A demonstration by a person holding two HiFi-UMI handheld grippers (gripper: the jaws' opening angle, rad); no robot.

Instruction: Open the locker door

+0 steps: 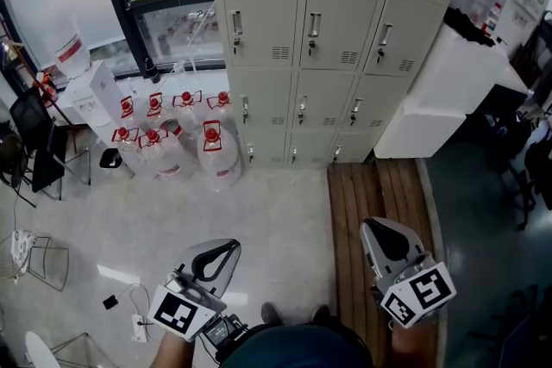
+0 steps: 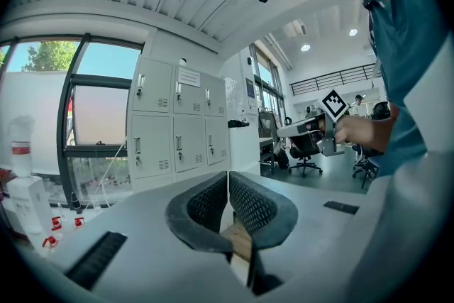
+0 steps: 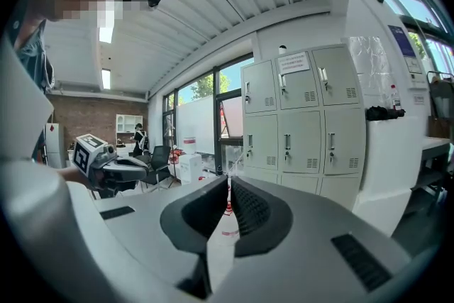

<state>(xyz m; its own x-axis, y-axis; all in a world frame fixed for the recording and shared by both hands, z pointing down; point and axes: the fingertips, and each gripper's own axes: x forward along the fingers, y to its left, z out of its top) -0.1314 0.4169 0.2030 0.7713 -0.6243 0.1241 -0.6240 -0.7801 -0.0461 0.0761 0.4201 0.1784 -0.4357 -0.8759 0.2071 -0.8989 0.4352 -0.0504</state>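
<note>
Standing well apart from the lockers point(image 1: 310, 34), with both claws held low, close to the body. Holding the left claw point(image 1: 229, 247) shut — pads together and nothing between them, as seen plainly in the left gripper view. Holding the right claw point(image 1: 373, 226) the same way: closed to a very thin slit, empty. Pointing both roughly toward the lockers, the left above the pale floor point(image 1: 259, 211), the right above a strip of wood planks point(image 1: 379, 185) that runs up to the lockers' foot. Facing a grid of grey doors point(image 1: 260, 20), every one closed, each with a small handle and a vent. Left of the lockers, a group of clear jugs point(image 1: 185, 142) with red caps, standing on the floor below a window point(image 1: 172, 21). Right of the lockers, a white cabinet point(image 1: 435, 90) just beside them — touching or not, cannot tell. In the left gripper view, far to the right, the right claw again, gripped by a hand point(image 2: 358, 130).
</note>
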